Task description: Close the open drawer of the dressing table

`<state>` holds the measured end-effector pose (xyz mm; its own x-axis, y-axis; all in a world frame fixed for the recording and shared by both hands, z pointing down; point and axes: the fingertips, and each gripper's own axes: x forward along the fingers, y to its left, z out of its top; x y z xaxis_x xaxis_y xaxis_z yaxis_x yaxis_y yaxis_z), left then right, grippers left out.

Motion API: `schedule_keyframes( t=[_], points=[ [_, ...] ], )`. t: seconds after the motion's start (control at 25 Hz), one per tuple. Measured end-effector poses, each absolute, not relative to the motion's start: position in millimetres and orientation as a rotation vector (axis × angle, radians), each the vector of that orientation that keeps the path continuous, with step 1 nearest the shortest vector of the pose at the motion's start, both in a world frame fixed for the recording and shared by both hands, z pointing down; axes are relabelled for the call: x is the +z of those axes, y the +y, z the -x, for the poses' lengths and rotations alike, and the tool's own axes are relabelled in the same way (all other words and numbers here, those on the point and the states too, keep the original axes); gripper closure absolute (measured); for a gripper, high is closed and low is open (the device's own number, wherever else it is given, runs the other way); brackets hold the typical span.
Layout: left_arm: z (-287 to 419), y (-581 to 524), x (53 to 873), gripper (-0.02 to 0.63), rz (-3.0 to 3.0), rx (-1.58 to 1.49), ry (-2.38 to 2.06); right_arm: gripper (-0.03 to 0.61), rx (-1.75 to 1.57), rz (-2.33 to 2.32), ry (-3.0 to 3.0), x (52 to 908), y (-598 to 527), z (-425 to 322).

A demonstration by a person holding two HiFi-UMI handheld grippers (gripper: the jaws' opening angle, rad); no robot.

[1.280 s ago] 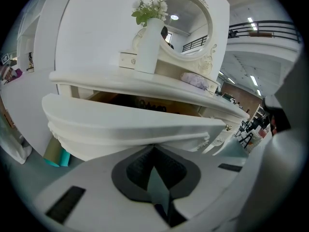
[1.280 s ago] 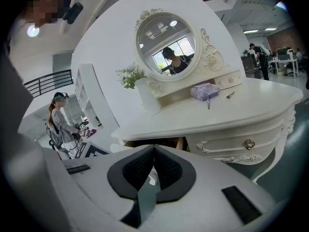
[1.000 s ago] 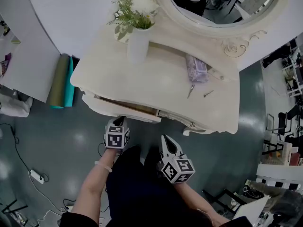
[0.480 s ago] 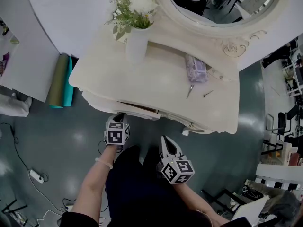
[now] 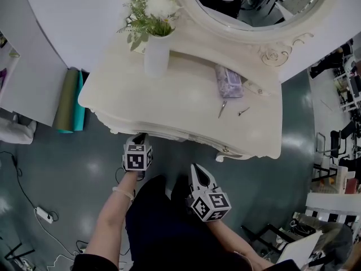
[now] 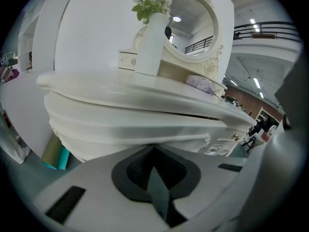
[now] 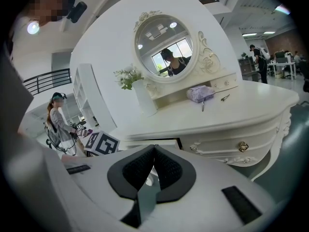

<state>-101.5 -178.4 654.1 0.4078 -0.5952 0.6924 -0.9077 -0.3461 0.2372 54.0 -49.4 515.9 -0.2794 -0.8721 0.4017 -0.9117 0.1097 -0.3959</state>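
The cream dressing table point(image 5: 186, 117) stands in front of me. Its left drawer front point(image 5: 161, 135) sits pushed in, nearly flush under the tabletop edge. My left gripper point(image 5: 140, 137) is shut, and its tips rest against that drawer front point(image 6: 145, 129). In the left gripper view the shut left gripper point(image 6: 153, 148) points straight at the curved panel, with a thin dark seam above it. My right gripper point(image 5: 195, 167) is shut on nothing and hangs back from the table over my dark clothing. The right gripper point(image 7: 154, 147) looks toward the table's front.
On the tabletop stand a white vase of flowers point(image 5: 153, 44), a purple tissue pack point(image 5: 227, 82) and small metal tools point(image 5: 223, 107). An oval mirror point(image 5: 254, 4) rises behind. Rolled green and teal mats point(image 5: 70, 100) lean left of the table. A power strip point(image 5: 42, 214) lies on the floor.
The left drawer has slid from open to nearly flush. My left gripper moved forward with it against its front. The right gripper stayed where it was.
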Motion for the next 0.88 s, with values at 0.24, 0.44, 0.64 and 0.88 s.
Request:
schedule_keyframes(
  t=[0.24, 0.44, 0.64, 0.88],
  points=[
    [98.5, -187.8, 654.8, 0.615, -2.073, 0.681, -1.267, 0.552, 0.91, -1.874, -2.263, 517.7, -46.5, -63.4],
    [95.8, -197.3, 654.5, 0.615, -2.071, 0.683, -1.266, 0.552, 0.92, -1.9, -2.244, 518.0, -44.6, -69.7],
    [93.0, -206.2, 655.3, 0.615, -2.049, 0.669, -1.278, 0.552, 0.921, -1.912, -2.232, 518.9, -42.6, -73.6],
    [90.5, -216.2, 655.7, 0.615, -2.015, 0.644, -1.283, 0.552, 0.92, -1.913, -2.229, 519.4, -41.8, -75.4]
  ],
)
